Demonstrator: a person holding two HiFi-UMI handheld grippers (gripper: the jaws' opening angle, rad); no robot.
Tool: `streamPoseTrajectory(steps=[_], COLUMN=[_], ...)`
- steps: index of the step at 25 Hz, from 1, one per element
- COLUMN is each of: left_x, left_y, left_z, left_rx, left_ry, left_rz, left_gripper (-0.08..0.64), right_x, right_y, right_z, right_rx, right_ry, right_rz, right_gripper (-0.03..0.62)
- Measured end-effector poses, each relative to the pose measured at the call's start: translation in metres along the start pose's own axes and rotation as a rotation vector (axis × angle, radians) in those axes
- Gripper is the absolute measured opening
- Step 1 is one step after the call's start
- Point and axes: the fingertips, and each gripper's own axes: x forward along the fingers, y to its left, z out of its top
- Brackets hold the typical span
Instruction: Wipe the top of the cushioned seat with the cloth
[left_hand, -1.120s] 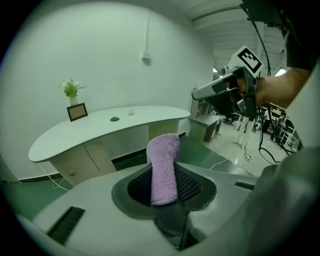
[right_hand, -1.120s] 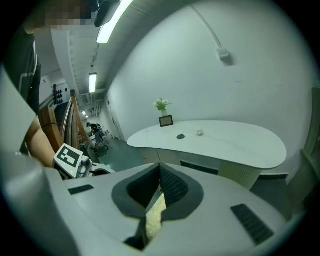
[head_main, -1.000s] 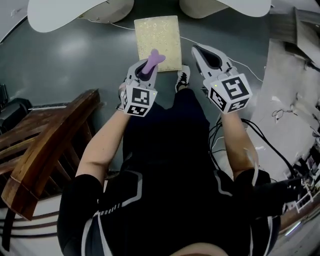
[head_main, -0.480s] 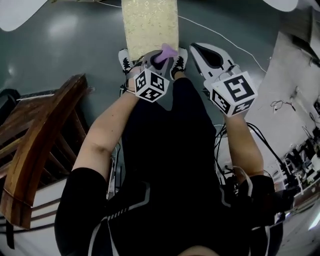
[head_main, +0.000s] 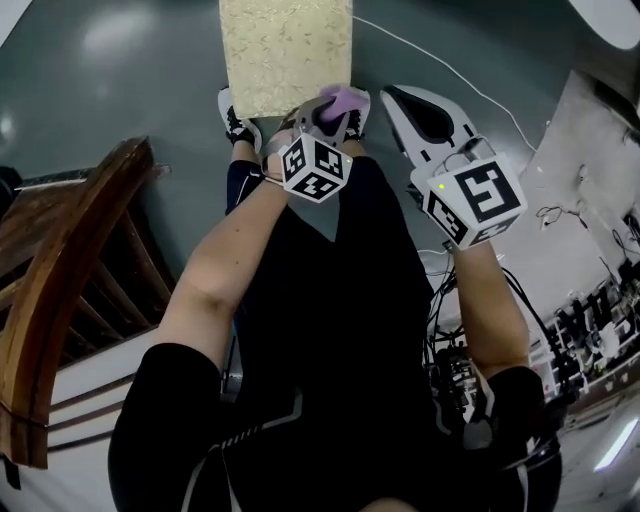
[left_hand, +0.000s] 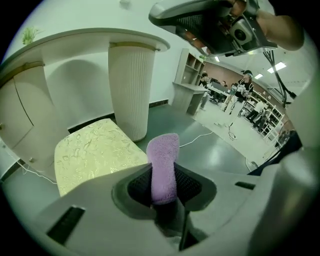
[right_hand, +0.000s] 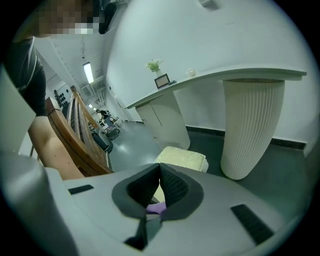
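Glossy grey floor, cushioned seat, wooden chair on it

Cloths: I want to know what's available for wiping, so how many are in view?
1. The purple cloth is clamped in the left claw, by the cushioned seat's near corner. More could lie out of view.

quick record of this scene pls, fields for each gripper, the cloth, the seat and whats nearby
left gripper: jaws shut on the purple cloth, which sticks up out of them
right gripper: jaws together, holding nothing
cushioned seat: pale yellow patterned top, bare, just ahead of the left gripper
cloth contact with seat: cannot tell
nearby: white ribbed pedestal behind the seat; wooden frame on the person's left; cable on the floor
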Motion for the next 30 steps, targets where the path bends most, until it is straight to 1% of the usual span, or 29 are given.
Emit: streamPoseTrajectory(steps=[2,5,7,11,15,16,19,20,30], left_x=[0.014,0.03,0.035,0.036,0.027,0.026,0.017,0.012,-0.025], left_y=[-0.001,-0.002,0.003,0.017,0.024,0.026,0.039,0.043,0.092], left_z=[-0.001,-0.005,-0.007,-0.014,-0.023,-0.024,-0.036,-0.042,-0.084], left_rx=[-0.011,-0.058,-0.076,-0.079,-0.041,-0.046,-0.108,-0.116,-0.095], left_ry=[0.004,0.024,0.036,0.059,0.063,0.062,0.071,0.079,0.102], left_rz=[0.004,0.01,0.032,0.083,0.101,0.101,0.108,0.115,0.139], left_gripper=[0.095,0.095,0.095,0.094,0.094,0.094,0.094,0.094,0.094], right_x=[0.002,0.005,0.006,0.011,0.022,0.025,0.036,0.038,0.072], right_y=[-0.008,-0.015,-0.018,-0.023,-0.018,-0.017,-0.017,-0.017,-0.005], right_z=[-0.011,-0.025,-0.031,-0.038,-0.029,-0.027,-0.027,-0.027,-0.005], right_rx=[0.008,0.019,0.031,0.039,0.03,0.029,0.038,0.045,0.04], right_ry=[0.01,0.027,0.031,0.042,0.034,0.034,0.042,0.044,0.053], right_rz=[-0.01,-0.014,-0.017,-0.028,-0.03,-0.03,-0.035,-0.04,-0.057], right_gripper=[0.005,0.005,0.005,0.005,0.005,0.005,0.005,0.005,0.005])
